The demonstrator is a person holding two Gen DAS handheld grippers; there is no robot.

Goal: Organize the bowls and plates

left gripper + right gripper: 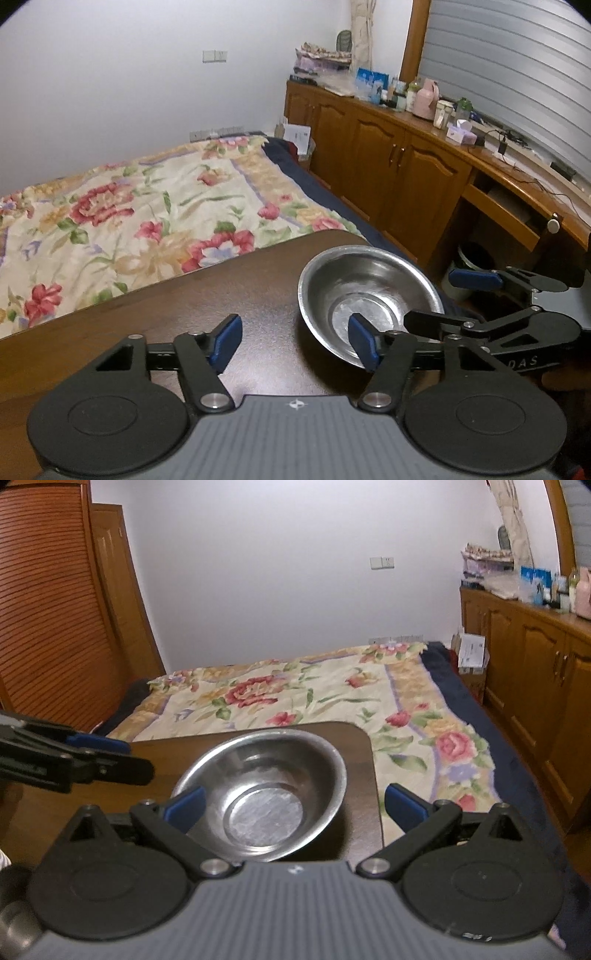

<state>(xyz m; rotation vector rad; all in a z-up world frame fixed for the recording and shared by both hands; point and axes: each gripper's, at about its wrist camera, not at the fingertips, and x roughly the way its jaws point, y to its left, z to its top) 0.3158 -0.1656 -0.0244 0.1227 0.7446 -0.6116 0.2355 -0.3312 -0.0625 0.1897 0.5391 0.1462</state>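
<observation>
On your left, your left gripper (295, 341) hovers low over the brown table (166, 325), its jaws spread wide with nothing between them but bare tabletop. Its right blue fingertip (364, 341) sits in front of the near rim of the metal bowl (369, 299); whether it touches the bowl you cannot tell from here. Behind the table lies the bed with the flowered cover (147, 221).

Moving right, the bowl rests upright and empty on the table, near its far right corner. In the right wrist view the bowl (266, 794) sits between the fingers of your right gripper (295, 805), closer to the left one. Those jaws are wide too and grip nothing: the left fingertip (184, 806) overlaps the bowl's left rim, while the right one hangs well clear of it, past the table's (55, 812) right edge over the bed (332, 694).

Furthest right, the wooden cabinets (388, 177) run along the wall, their top crowded with bottles and boxes.
</observation>
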